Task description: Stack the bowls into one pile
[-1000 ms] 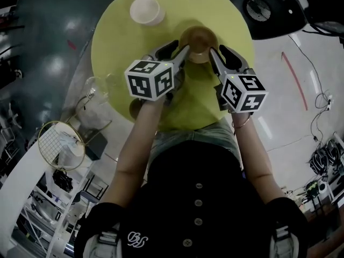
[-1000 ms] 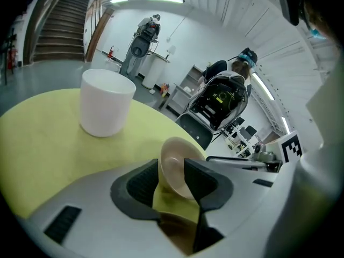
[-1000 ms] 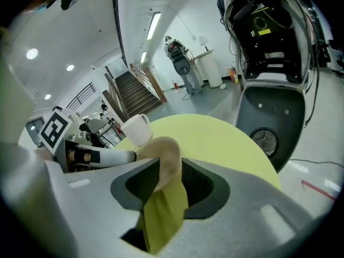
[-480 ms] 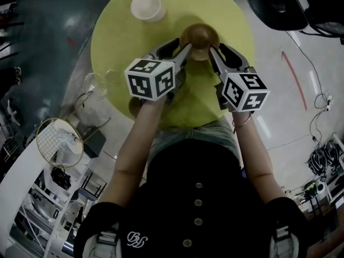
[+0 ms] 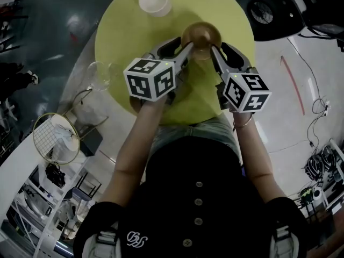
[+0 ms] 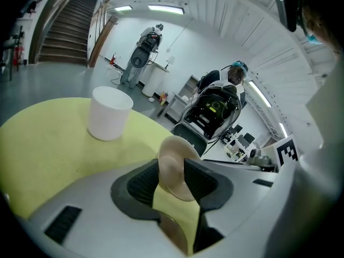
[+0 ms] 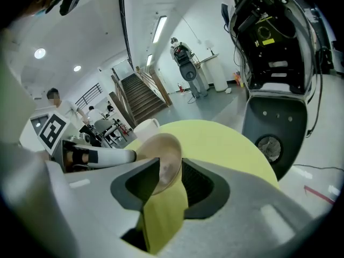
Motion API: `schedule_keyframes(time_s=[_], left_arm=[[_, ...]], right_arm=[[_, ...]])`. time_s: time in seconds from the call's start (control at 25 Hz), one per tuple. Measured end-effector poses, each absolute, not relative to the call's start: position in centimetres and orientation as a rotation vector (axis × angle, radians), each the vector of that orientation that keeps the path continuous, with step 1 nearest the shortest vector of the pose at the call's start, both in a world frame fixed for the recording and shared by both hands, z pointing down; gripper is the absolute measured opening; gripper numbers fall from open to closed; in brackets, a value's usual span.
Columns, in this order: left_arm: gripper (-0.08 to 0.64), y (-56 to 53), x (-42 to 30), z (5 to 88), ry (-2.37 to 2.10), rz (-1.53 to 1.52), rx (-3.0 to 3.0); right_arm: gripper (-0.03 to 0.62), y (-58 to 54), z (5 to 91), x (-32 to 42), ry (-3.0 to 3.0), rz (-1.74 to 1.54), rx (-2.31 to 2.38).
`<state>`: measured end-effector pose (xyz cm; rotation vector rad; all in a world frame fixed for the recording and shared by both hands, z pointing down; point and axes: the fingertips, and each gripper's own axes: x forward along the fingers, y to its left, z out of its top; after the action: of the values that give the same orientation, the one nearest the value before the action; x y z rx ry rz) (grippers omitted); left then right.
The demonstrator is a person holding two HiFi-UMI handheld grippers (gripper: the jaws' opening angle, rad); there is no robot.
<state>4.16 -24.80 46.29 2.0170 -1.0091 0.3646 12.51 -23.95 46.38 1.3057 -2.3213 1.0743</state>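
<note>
Where the wooden bowl (image 5: 201, 35) is: over the yellow round table (image 5: 123, 42), between both grippers.
Left gripper (image 5: 186, 48): clamped on the bowl's rim.
Right gripper (image 5: 214, 51): clamped on the opposite rim.
White mug (image 5: 155, 1): on the table, apart.

Left gripper (image 6: 172, 171), right gripper (image 7: 169, 176): grey shells, black ribbed pads (image 6: 141, 183), white cube (image 5: 150, 78) with black square markers behind each jaw pair. Person: black buttoned top (image 5: 199, 208), white logo (image 5: 137, 239), pale denim (image 5: 188, 134), thin wristband (image 5: 243, 123).

Forearms forward; left gripper (image 5: 180, 50) and right gripper (image 5: 221, 55) angled inward, fingers (image 6: 134, 184) tight on one bowl (image 5: 201, 35).
</note>
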Motion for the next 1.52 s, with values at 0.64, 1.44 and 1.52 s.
schedule_keyframes(time_s=[0.64,1.44,1.52], left_arm=[[0.137,-20.9,0.5,40.4,-1.139,0.161,2.020],[0.137,-15.1,-4.5,43.7,-1.224,0.125,1.851],[0.137,-14.9,-4.7,44.3,-1.224,0.130,1.835]], right_arm=[[0.117,-21.6,40.8,9.0,-2.478,0.944,1.235],[0.117,-16.9,43.5,3.8,-2.436,0.961,0.998],[0.117,-16.7,44.1,3.6,-2.424,0.965,0.985]])
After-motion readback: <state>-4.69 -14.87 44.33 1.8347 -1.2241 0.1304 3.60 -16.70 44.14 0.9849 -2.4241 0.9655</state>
